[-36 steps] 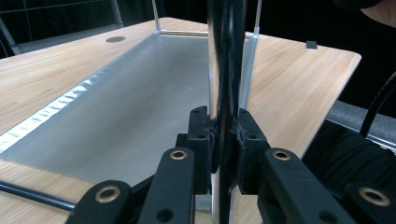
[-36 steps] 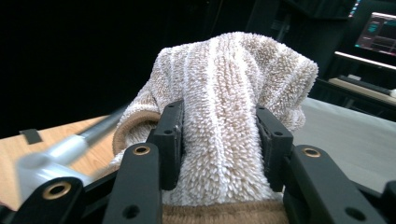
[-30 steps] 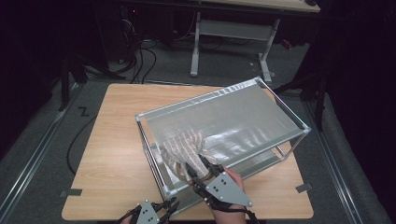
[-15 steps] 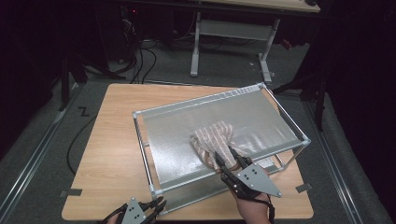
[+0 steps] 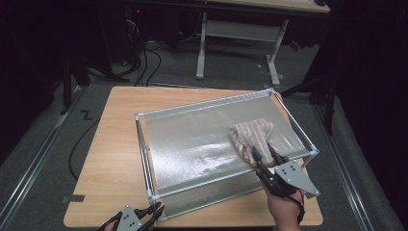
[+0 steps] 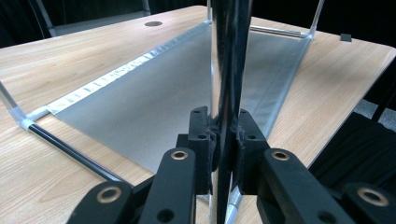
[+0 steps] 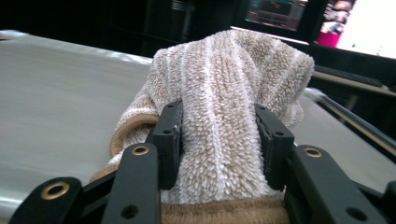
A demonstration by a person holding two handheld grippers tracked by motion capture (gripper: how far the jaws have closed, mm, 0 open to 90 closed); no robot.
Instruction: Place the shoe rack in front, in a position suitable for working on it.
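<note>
**Striped towel pressed on the frosted top of a metal frame**

The right claw point(image 5: 263, 155) grips a bunched beige striped towel point(image 5: 252, 137), jaws clenched on its pile, and holds it on the frosted panel point(image 5: 202, 139) near the frame's right end. The left claw point(image 5: 155, 210), low at the near edge of the wooden bench point(image 5: 113, 159), is clamped on the frame's near corner post point(image 6: 227, 56). A hand point(image 5: 285, 211) behind the right claw reaches in from the near side.

Dim room: grey floor point(image 5: 43, 159), a white-legged desk point(image 5: 235, 33) behind, perhaps cables point(image 5: 139, 57) beneath.
</note>
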